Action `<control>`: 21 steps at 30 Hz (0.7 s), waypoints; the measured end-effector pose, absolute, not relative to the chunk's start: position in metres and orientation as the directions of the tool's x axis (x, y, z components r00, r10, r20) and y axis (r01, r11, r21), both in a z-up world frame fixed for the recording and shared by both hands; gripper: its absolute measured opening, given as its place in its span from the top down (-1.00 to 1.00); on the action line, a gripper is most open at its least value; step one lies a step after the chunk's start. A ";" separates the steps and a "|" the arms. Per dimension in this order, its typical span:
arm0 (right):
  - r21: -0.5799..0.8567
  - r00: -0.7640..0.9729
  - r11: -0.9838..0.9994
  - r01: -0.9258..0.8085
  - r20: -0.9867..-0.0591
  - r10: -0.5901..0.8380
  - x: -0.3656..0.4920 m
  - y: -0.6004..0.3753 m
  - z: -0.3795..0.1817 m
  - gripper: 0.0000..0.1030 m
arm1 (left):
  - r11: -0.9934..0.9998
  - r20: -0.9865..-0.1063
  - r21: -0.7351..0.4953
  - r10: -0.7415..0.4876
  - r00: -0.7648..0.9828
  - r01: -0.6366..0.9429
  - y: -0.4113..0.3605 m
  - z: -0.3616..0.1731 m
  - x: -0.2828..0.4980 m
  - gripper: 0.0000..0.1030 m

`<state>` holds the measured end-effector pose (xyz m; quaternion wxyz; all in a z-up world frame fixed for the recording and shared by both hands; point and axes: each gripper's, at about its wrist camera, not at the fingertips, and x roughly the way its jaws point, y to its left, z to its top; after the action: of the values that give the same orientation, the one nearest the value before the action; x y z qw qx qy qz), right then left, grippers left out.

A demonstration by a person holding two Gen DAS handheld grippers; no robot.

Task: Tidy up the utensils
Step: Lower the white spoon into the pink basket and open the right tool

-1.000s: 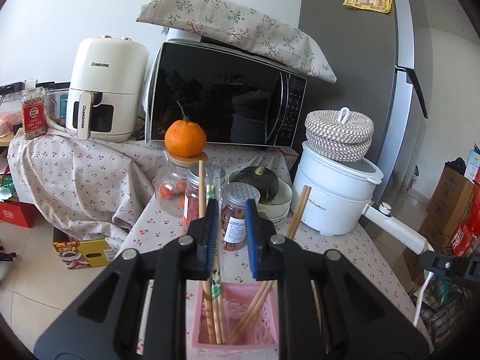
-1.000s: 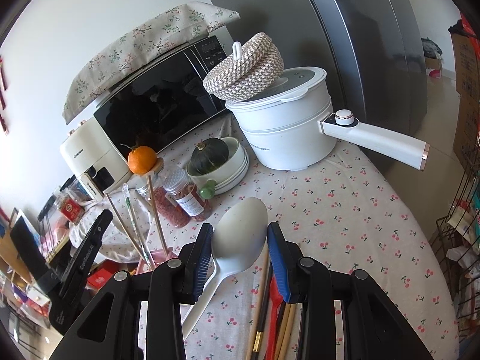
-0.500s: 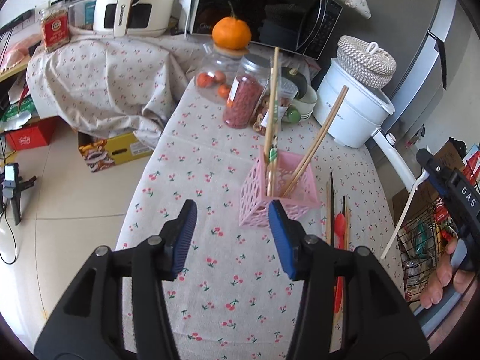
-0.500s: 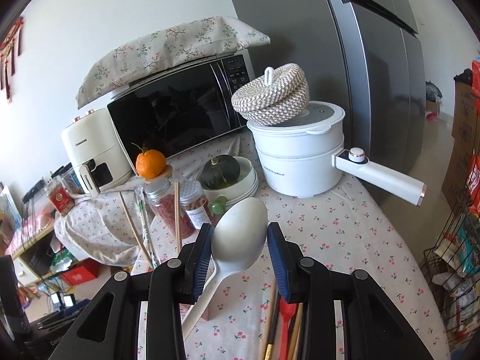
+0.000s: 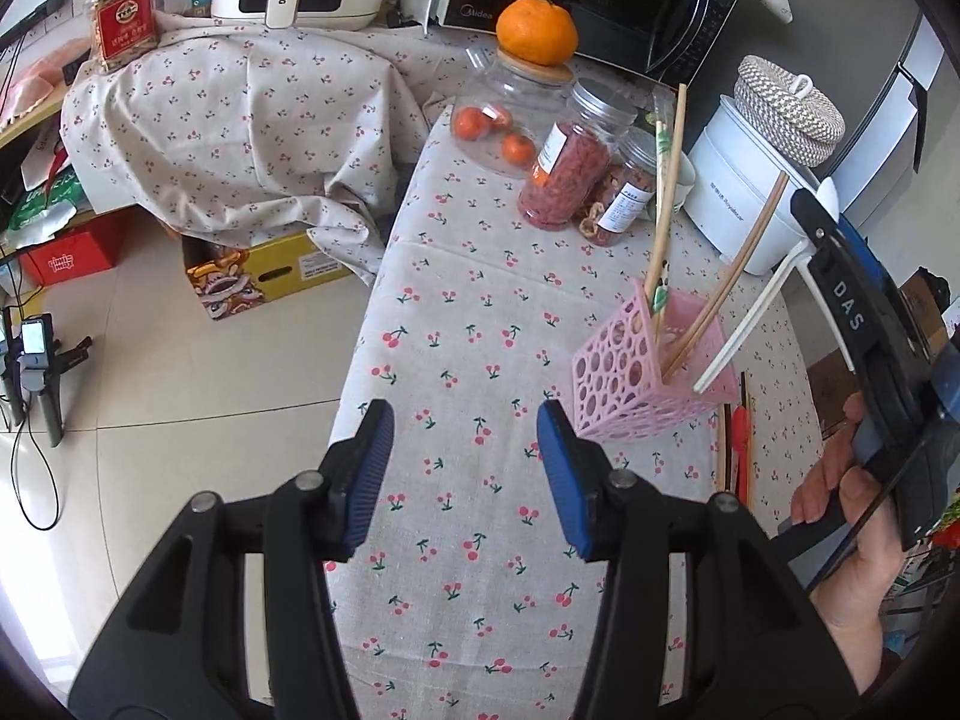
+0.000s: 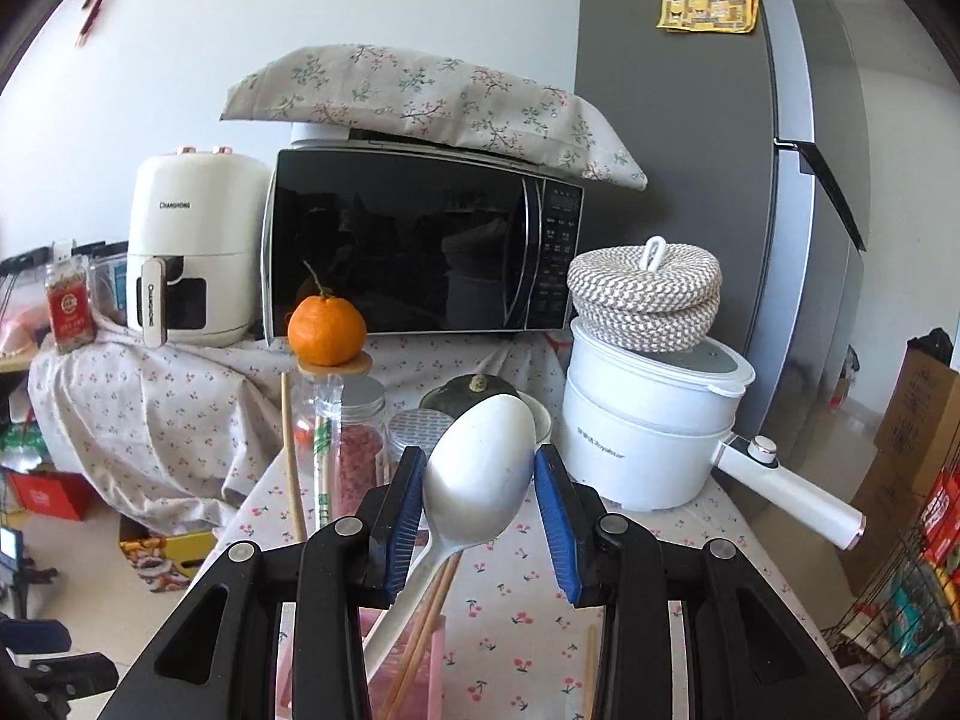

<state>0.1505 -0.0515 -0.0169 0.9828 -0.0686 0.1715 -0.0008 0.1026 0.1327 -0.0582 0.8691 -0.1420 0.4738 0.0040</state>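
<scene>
A pink perforated basket [image 5: 624, 375] stands on the cherry-print tablecloth [image 5: 480, 360] with several wooden chopsticks [image 5: 666, 204] leaning in it. My left gripper [image 5: 465, 468] hovers open above the cloth, just left of the basket, with nothing between its pads. My right gripper [image 6: 480, 492] is shut on the bowl of a white spoon [image 6: 480, 462]. In the left wrist view the spoon's handle [image 5: 744, 324] slants down from the right gripper [image 5: 840, 276], its tip inside the basket. The pink basket [image 6: 414, 660] shows under the spoon in the right wrist view.
A red utensil and loose chopsticks [image 5: 735, 450] lie on the cloth right of the basket. Behind it stand jars [image 5: 564, 174], an orange [image 5: 537, 30], a white pot [image 6: 648, 444] with a woven lid, a microwave [image 6: 420, 246] and an air fryer [image 6: 192, 252]. The table's left edge [image 5: 360, 348] drops to the floor.
My left gripper let go of the chopsticks in the basket, opened, drew back and tipped downward. My right gripper carried the spoon leftward over the basket and lowered its handle in.
</scene>
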 end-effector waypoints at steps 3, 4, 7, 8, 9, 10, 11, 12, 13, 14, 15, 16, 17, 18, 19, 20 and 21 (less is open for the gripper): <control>-0.179 0.940 0.984 -0.012 -0.339 -0.050 0.157 -0.041 -0.030 0.27 | 0.955 -0.824 -0.261 -0.145 0.548 -0.139 0.133 -0.058 0.104 0.01; -0.192 0.939 0.981 -0.008 -0.340 -0.058 0.159 -0.038 -0.034 0.27 | 0.955 -0.824 -0.265 -0.152 0.546 -0.134 0.131 -0.058 0.105 0.01; -0.198 0.937 0.980 0.002 -0.342 -0.071 0.163 -0.036 -0.043 0.27 | 0.956 -0.825 -0.265 -0.160 0.542 -0.122 0.128 -0.058 0.106 0.01; -0.199 0.938 0.980 0.005 -0.339 -0.074 0.163 -0.036 -0.044 0.28 | 0.956 -0.826 -0.266 -0.162 0.540 -0.120 0.128 -0.059 0.107 0.01; -0.198 0.940 0.980 0.009 -0.334 -0.076 0.163 -0.036 -0.044 0.28 | 0.956 -0.826 -0.268 -0.164 0.539 -0.121 0.128 -0.059 0.107 0.01; -0.184 0.941 0.983 0.008 -0.331 -0.069 0.162 -0.037 -0.042 0.28 | 0.954 -0.826 -0.272 -0.166 0.539 -0.123 0.129 -0.059 0.108 0.01; -0.160 0.942 0.987 0.004 -0.330 -0.057 0.160 -0.039 -0.039 0.28 | 0.953 -0.825 -0.275 -0.167 0.539 -0.126 0.129 -0.059 0.107 0.01; -0.135 0.944 0.991 0.001 -0.327 -0.045 0.158 -0.042 -0.035 0.28 | 0.952 -0.824 -0.279 -0.169 0.541 -0.127 0.130 -0.058 0.107 0.01; -0.120 0.947 0.993 0.002 -0.319 -0.040 0.156 -0.043 -0.031 0.28 | 0.951 -0.823 -0.280 -0.169 0.543 -0.130 0.131 -0.058 0.107 0.01; -0.114 0.951 0.993 0.006 -0.306 -0.041 0.154 -0.044 -0.026 0.28 | 0.950 -0.822 -0.283 -0.168 0.545 -0.133 0.131 -0.058 0.107 0.01; -0.119 0.956 0.993 0.013 -0.290 -0.047 0.152 -0.044 -0.022 0.28 | 0.948 -0.821 -0.288 -0.170 0.546 -0.137 0.131 -0.057 0.107 0.01; -0.134 0.961 0.991 0.027 -0.271 -0.063 0.151 -0.043 -0.019 0.28 | 0.946 -0.819 -0.293 -0.174 0.546 -0.140 0.131 -0.057 0.107 0.01; -0.153 0.965 0.987 0.044 -0.250 -0.082 0.151 -0.042 -0.017 0.28 | 0.944 -0.818 -0.299 -0.177 0.547 -0.142 0.131 -0.057 0.108 0.01; -0.171 0.968 0.984 0.056 -0.233 -0.096 0.151 -0.040 -0.016 0.28 | 0.942 -0.816 -0.304 -0.181 0.549 -0.141 0.131 -0.056 0.108 0.01; -0.187 0.970 0.980 0.068 -0.218 -0.109 0.151 -0.039 -0.016 0.28 | 0.942 -0.814 -0.305 -0.182 0.552 -0.140 0.130 -0.056 0.108 0.01; -0.205 0.971 0.975 0.086 -0.201 -0.128 0.151 -0.037 -0.017 0.28 | 0.942 -0.812 -0.305 -0.182 0.554 -0.139 0.129 -0.055 0.107 0.01; -0.222 0.972 0.970 0.100 -0.186 -0.143 0.152 -0.034 -0.019 0.28 | 0.943 -0.812 -0.305 -0.182 0.555 -0.136 0.128 -0.055 0.108 0.01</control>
<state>0.1518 -0.0341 -0.0191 0.9873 -0.1063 0.1010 -0.0616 0.1077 0.1282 -0.0546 0.8653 -0.1687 0.4718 -0.0133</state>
